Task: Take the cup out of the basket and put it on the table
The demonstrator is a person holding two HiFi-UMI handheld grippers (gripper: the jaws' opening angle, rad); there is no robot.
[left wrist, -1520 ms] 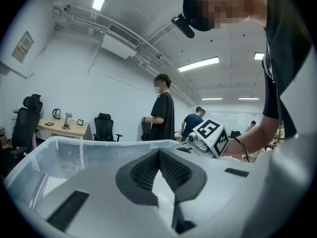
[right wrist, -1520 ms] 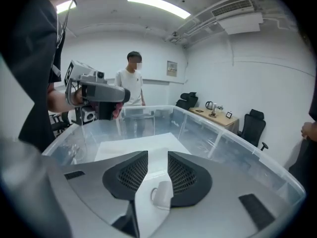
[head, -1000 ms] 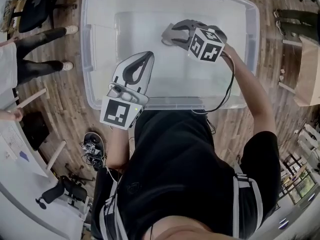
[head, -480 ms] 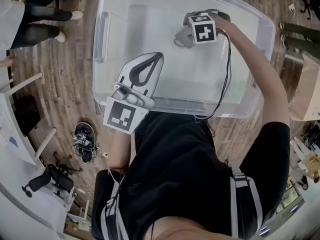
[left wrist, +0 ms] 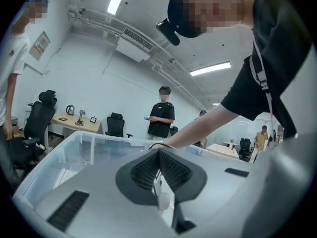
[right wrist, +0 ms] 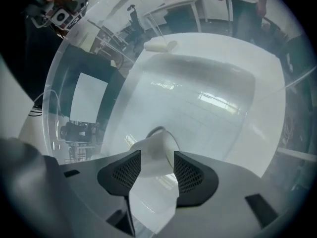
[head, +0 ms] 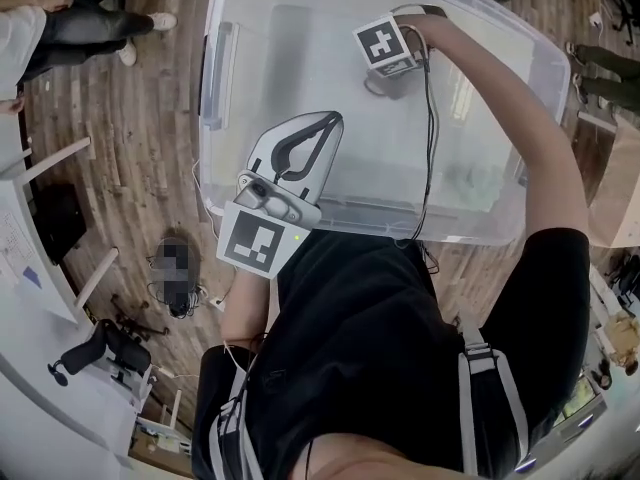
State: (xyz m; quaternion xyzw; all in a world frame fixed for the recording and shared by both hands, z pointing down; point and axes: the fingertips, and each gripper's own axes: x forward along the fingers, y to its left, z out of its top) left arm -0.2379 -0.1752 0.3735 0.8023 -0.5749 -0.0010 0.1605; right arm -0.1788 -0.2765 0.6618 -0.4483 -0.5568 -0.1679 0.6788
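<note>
**Desk:** Head view: what is lost?
**Photographer:** The clear plastic storage bin's (head: 213, 68) far left corner runs off the top edge; the marker cube (head: 383, 44) covers the right gripper's (head: 383, 82) just-opening jaws.
**Desk:** The white cup (right wrist: 157, 147)?
**Photographer:** Between those jaws, its near end hidden behind them; contact cannot be told.

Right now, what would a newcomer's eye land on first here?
The big clear bin fills the upper head view, with the right gripper pointing steeply down into it. In the right gripper view a white cup sits between its jaws, which have just been opening and stand wide. The left gripper hovers at the bin's near rim, jaws together.
</note>
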